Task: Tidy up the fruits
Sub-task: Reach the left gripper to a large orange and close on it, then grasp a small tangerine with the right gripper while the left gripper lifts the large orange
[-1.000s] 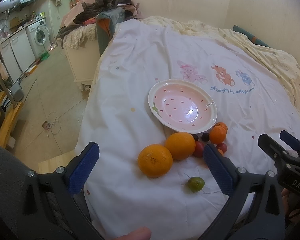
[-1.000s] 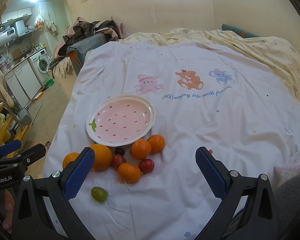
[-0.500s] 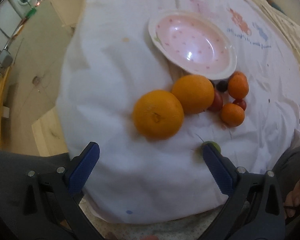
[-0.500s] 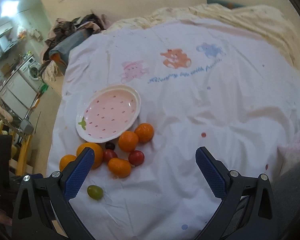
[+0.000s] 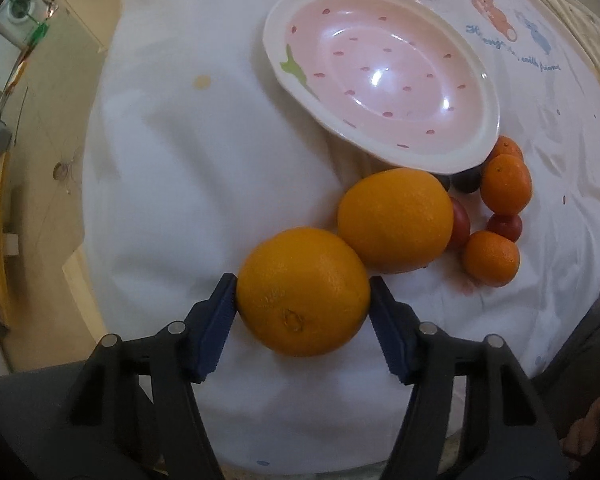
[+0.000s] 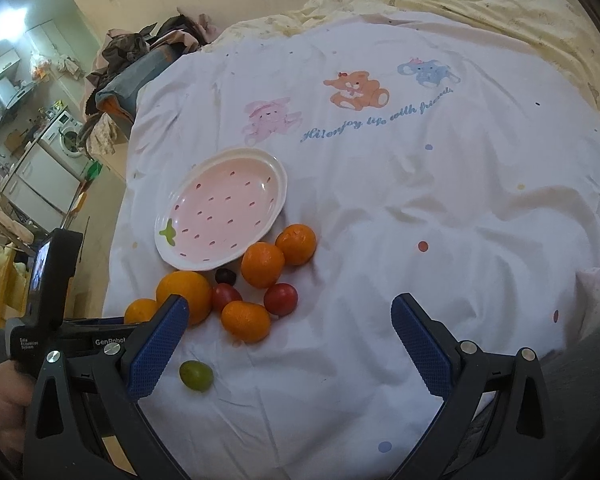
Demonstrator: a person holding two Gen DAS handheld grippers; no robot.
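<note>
Left gripper: points down at the bed; jaws closing around the near orange, blue pads touching its two sides.
Near orange: large, round, pebbled peel, navel facing the camera; lies on the white sheet between the pads.
Second orange: same size, just beyond and right of the held one, touching it; it crowds the right pad.
Pink plate: beyond the gripper, strawberry pattern, cream rim, green leaf mark; its near rim overhangs the fruit cluster.
Red tomato: tucked behind the second orange, half hidden.
Dark grape: under the plate's rim, right of the second orange.
Mandarins: small, deeper orange, far right of the gripper; one more nearer.
Right gripper: jaws wide apart, nothing between them but sheet.
Green grape: just inside its left pad, apart from the cluster.
Hand: far left in the right wrist view, holding the left gripper's handle.
</note>
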